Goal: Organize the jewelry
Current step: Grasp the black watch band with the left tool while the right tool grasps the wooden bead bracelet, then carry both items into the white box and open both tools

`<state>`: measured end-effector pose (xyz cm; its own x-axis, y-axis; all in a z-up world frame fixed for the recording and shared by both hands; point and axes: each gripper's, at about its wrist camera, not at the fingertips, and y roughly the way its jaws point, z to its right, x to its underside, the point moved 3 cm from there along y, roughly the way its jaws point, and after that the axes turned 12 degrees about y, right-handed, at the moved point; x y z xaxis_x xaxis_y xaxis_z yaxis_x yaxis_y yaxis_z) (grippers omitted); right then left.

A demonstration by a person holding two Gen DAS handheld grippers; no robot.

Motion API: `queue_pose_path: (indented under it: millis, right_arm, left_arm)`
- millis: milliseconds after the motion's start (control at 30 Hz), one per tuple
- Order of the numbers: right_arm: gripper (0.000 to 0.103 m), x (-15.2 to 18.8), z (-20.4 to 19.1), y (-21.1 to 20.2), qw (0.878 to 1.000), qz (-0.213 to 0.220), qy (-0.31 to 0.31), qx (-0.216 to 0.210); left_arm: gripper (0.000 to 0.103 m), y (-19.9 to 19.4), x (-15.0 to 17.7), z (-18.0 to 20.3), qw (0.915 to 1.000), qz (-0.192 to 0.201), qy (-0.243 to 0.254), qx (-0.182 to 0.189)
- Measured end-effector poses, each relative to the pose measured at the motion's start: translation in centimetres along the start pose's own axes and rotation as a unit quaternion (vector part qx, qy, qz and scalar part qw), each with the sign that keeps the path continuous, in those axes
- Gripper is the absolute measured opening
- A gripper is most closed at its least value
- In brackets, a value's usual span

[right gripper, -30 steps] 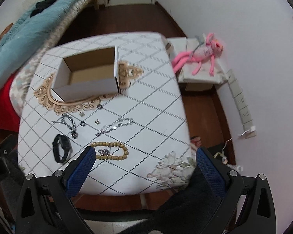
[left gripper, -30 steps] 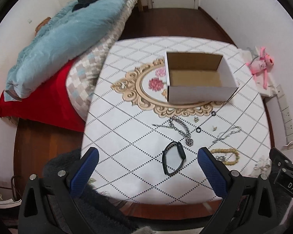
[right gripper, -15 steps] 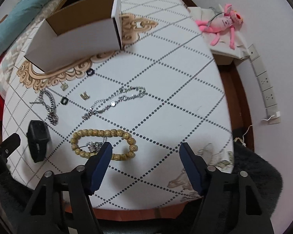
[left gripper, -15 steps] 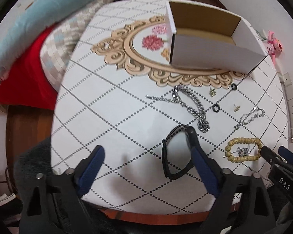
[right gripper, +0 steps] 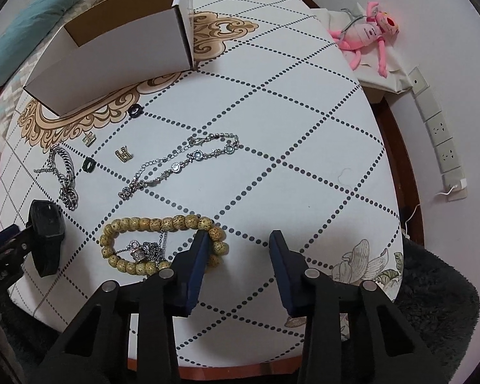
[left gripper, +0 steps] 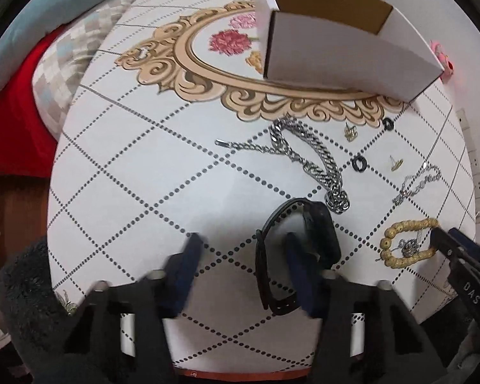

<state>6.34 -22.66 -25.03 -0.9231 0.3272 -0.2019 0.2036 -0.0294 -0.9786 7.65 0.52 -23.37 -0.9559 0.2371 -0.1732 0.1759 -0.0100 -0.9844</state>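
An open white cardboard box [left gripper: 342, 51] [right gripper: 112, 54] stands at the table's far side. In front of it lie a heavy silver chain [left gripper: 307, 156] [right gripper: 64, 172], a thin silver bracelet [right gripper: 182, 160] [left gripper: 419, 182], two black rings [left gripper: 359, 163] [right gripper: 134, 111], two small gold earrings [right gripper: 124, 153], a wooden bead bracelet [right gripper: 156, 240] [left gripper: 406, 243] and a black wristband [left gripper: 291, 256] [right gripper: 46, 233]. My left gripper [left gripper: 240, 262] is open, low over the table, its right finger inside the wristband's loop. My right gripper [right gripper: 236, 256] is open, its left finger at the bead bracelet's right end.
A small silver charm [right gripper: 140, 251] lies inside the bead loop. A pink plush toy [right gripper: 368, 38] lies on a stand right of the table. Bedding [left gripper: 48, 48] lies to the left. A dark fuzzy rug [right gripper: 438, 304] is at the table's near edge.
Both grippers have come down and forward toward the table. Both jaws have narrowed. The left now straddles one side of the wristband; the right has reached the bead bracelet.
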Motion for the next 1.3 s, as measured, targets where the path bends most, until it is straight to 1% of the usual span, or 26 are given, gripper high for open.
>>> queue_pose_path:
  millis: [33, 67, 100, 133, 167, 233, 333, 400, 433, 533, 700, 833, 1000, 1167, 1300]
  right_arm:
    - [0.037, -0.1, -0.1, 0.0, 1.0, 0.002, -0.002, -0.002]
    - [0.031, 0.0, -0.2, -0.1, 1.0, 0.006, -0.005, -0.004]
    - [0.026, 0.1, -0.3, -0.2, 1.0, 0.01, -0.009, -0.005]
    - [0.014, 0.1, -0.6, -0.3, 1.0, 0.012, -0.012, -0.005]
    - [0.01, 0.1, -0.7, -0.3, 1.0, 0.014, -0.013, -0.005]
    - [0.01, 0.3, -1.4, -0.7, 1.0, 0.017, -0.013, -0.013]
    - [0.01, 0.3, -1.7, -1.1, 0.999, 0.011, -0.002, -0.042]
    - [0.01, -0.1, -1.4, -1.3, 0.998, 0.003, 0.012, -0.068]
    - [0.01, -0.3, -1.3, -1.5, 0.997, 0.004, 0.014, -0.074]
    - [0.01, -0.7, -1.4, -2.7, 0.996, 0.015, 0.017, -0.087]
    - [0.01, -1.9, -2.2, -4.6, 0.993, 0.02, 0.015, -0.115]
    - [0.01, -3.4, -3.6, -7.0, 0.991, 0.038, 0.0, -0.128]
    - [0.01, -5.8, -5.3, -10.4, 0.987, 0.058, -0.017, -0.151]
    - [0.01, -9.2, -6.8, -14.5, 0.981, 0.092, -0.029, -0.169]
    - [0.01, -12.5, -8.1, -16.5, 0.978, 0.109, -0.039, -0.171]
  left_arm:
    - [0.03, 0.0, 0.0, 0.1, 1.0, 0.008, 0.005, -0.002]
    - [0.018, -0.2, 0.0, 0.3, 0.9999, 0.014, 0.01, -0.002]
    - [0.014, -0.1, -0.1, 0.3, 0.9998, 0.016, 0.011, 0.001]
    - [0.005, -0.1, -0.1, 0.3, 0.9998, 0.018, 0.011, 0.005]
    - [0.005, -0.1, -0.1, 0.3, 0.9997, 0.019, 0.01, 0.007]
    - [0.004, -0.1, 0.0, 0.4, 0.9995, 0.028, 0.013, 0.006]
    - [0.004, -0.1, -0.1, 0.5, 0.9993, 0.036, 0.014, 0.001]
    - [0.004, -0.3, -0.2, 0.4, 0.9991, 0.04, 0.013, 0.002]
    - [0.004, -0.5, -0.3, 0.5, 0.999, 0.041, 0.013, 0.001]
    - [0.004, -1.7, -0.4, 1.0, 0.9984, 0.053, 0.021, -0.005]
    - [0.004, -4.8, -1.1, 1.3, 0.9964, 0.079, 0.029, -0.009]
    - [0.004, -7.7, -3.0, 1.6, 0.9937, 0.108, 0.03, -0.008]
    - [0.004, -10.8, -6.0, 0.8, 0.9895, 0.142, 0.028, 0.006]
    - [0.004, -13.2, -9.8, -0.1, 0.9857, 0.166, 0.023, 0.018]
    - [0.004, -14.3, -12.6, -0.5, 0.9832, 0.18, 0.025, 0.015]
